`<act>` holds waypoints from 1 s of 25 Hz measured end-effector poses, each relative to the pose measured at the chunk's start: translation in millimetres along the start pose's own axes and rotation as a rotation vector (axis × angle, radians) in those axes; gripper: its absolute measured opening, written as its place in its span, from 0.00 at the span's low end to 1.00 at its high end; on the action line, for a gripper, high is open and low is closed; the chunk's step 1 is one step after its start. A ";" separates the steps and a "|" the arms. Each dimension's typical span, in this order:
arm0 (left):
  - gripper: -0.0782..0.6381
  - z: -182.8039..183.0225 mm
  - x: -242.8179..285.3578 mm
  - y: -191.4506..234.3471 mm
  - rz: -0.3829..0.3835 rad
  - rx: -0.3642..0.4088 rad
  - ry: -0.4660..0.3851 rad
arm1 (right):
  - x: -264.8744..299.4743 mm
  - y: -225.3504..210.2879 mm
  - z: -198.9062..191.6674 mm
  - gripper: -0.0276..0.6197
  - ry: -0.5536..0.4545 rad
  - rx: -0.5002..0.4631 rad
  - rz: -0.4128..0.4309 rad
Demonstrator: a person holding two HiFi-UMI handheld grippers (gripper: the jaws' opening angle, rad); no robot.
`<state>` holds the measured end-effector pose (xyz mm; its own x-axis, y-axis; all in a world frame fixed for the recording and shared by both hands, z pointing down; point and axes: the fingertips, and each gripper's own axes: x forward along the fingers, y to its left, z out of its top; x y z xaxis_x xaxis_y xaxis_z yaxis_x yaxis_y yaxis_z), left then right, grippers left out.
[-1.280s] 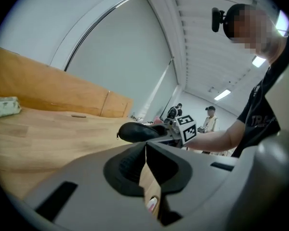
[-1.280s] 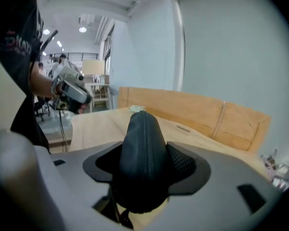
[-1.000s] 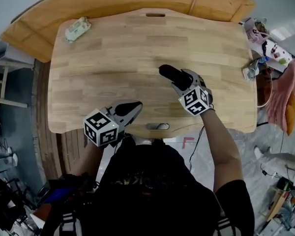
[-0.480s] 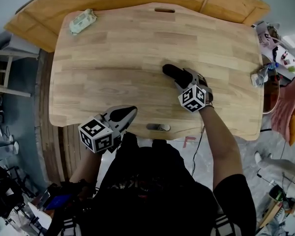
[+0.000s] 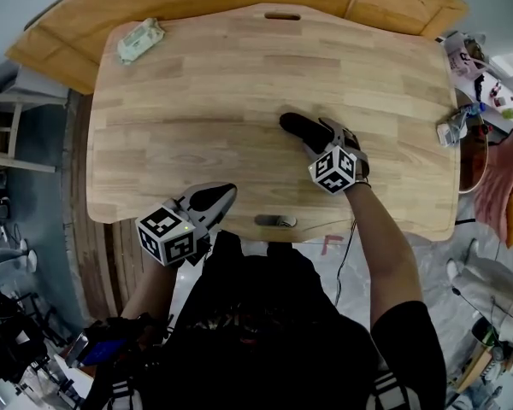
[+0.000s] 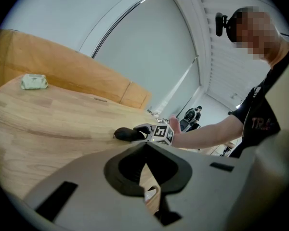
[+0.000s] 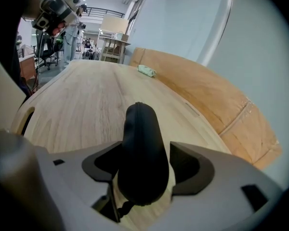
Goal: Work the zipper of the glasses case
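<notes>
**Fingers [image 7: 195, 170] of the right gripper astride the glasses case, no clamp on it**

Fingers of the right gripper [image 5: 318, 137] stand wide apart with the black glasses case [image 7: 140, 153] lying lengthwise between them; wood shows between the case and the right-hand pad, so nothing is gripped. A thin seam runs along the case's top ridge toward the picture's top; a small dark tab [image 7: 119, 208] hangs at its near end, low between the jaws.

In the head view the case [image 5: 295, 126] lies just right of the middle of the wooden table [image 5: 197, 101], pointing up and left out of the jaws; bare board lies open all round it, widest toward the left and top of the frame. The near edge, with its slot [image 5: 275, 220], runs below the right gripper; the far edge, with another slot [image 5: 282, 15], is well apart at the top.

The left gripper [image 5: 222, 193] hovers at the lower left over the near edge, jaws pressed together on nothing; it is well apart from the case.

A pale green packet [image 5: 139, 41] lies in the table's upper-left corner; small clutter [image 5: 457, 126] sits by the right edge.
</notes>
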<state>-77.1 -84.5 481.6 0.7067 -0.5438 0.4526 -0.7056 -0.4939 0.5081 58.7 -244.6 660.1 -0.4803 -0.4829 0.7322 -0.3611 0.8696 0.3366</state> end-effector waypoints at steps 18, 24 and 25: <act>0.13 7.5 20.3 -22.7 -0.141 0.079 0.013 | -90.5 -13.2 -0.1 0.55 -0.178 0.401 -0.116; 0.13 7.3 20.3 -28.2 -0.202 0.115 0.036 | -137.1 -11.2 4.1 0.07 -0.358 0.893 -0.118; 0.13 6.2 20.4 -29.2 -0.209 0.121 0.039 | -143.3 -7.8 5.3 0.07 -0.381 0.943 -0.115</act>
<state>-42.4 -85.4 471.5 0.8378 -0.3962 0.3758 -0.5434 -0.6717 0.5034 126.2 -182.6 549.4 -0.5660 -0.7016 0.4329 -0.8237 0.4605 -0.3308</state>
